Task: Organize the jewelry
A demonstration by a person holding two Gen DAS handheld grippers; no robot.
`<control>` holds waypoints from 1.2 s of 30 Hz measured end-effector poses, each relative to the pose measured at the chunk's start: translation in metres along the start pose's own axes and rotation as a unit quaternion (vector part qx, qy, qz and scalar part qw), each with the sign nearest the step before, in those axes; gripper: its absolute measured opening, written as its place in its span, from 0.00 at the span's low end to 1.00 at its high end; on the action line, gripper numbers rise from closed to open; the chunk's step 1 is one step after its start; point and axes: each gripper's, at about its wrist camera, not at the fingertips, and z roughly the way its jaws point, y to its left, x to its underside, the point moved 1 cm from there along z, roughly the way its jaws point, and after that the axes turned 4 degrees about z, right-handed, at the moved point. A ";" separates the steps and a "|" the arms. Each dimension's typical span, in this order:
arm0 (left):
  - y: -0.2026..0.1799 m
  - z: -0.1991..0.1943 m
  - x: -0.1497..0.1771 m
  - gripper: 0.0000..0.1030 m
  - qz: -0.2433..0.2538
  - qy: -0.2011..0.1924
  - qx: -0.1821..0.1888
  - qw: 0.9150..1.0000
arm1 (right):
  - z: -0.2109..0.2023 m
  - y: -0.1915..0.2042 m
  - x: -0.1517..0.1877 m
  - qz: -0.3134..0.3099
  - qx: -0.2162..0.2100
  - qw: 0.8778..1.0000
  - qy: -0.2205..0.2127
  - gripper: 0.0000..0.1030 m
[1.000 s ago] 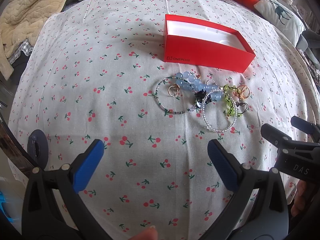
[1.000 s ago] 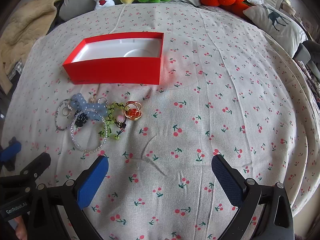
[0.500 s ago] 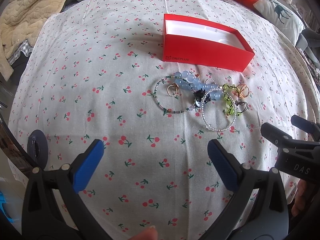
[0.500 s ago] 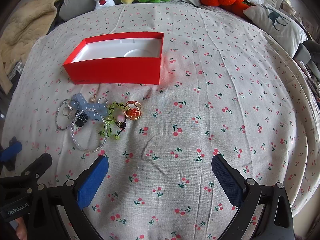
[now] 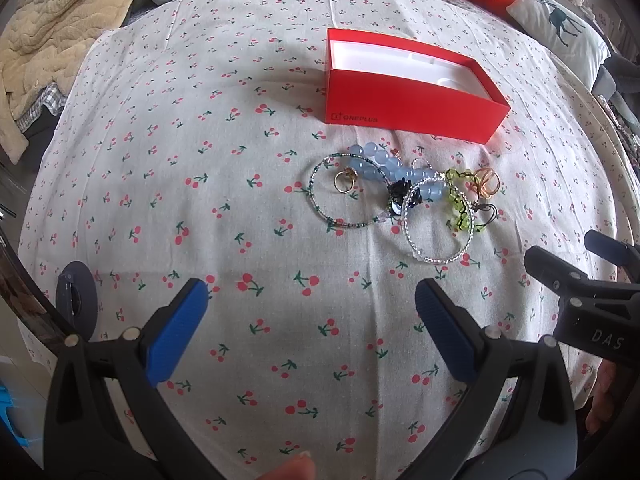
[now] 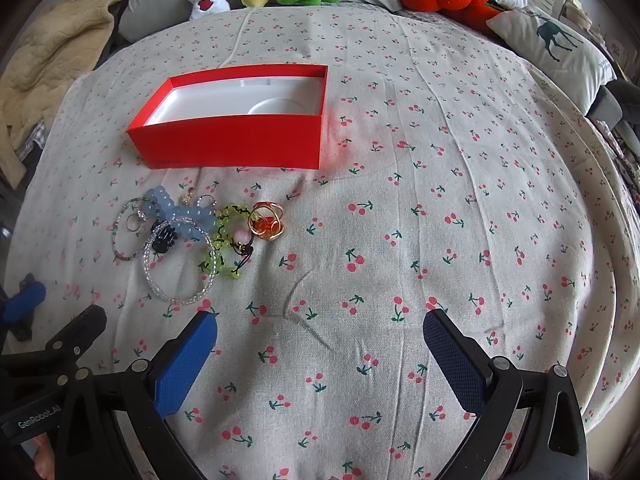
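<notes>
Both views: soft, even daylight; colours bright, no harsh glare. A broad, faint shadow darkens the cherry-print bedspread [image 5: 224, 208] nearest each camera. The red box [image 6: 236, 144] casts a red tint on the cloth at its right. Fisheye curvature bends the edges; corners vignette black. Focus sharp throughout.

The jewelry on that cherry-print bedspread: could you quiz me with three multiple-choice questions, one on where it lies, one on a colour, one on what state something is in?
1. Where is the jewelry?
A. inside the box
B. on the bedspread in front of the box
C. on a pillow

2. What colour is the box outside?
A. red
B. blue
C. black

3. How is the right tool?
A. shut on a ring
B. shut on nothing
C. open, holding nothing

Answers: 1 B, the pile lies on the bedspread beside the box's near wall; 2 A, its walls are red; 3 C, its blue pads stand wide apart over bare cloth.
</notes>
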 end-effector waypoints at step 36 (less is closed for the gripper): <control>0.042 0.044 -0.018 0.79 0.067 -0.081 0.112 0.988 | 0.019 0.050 -0.001 -0.133 -0.143 0.981 -0.014 0.93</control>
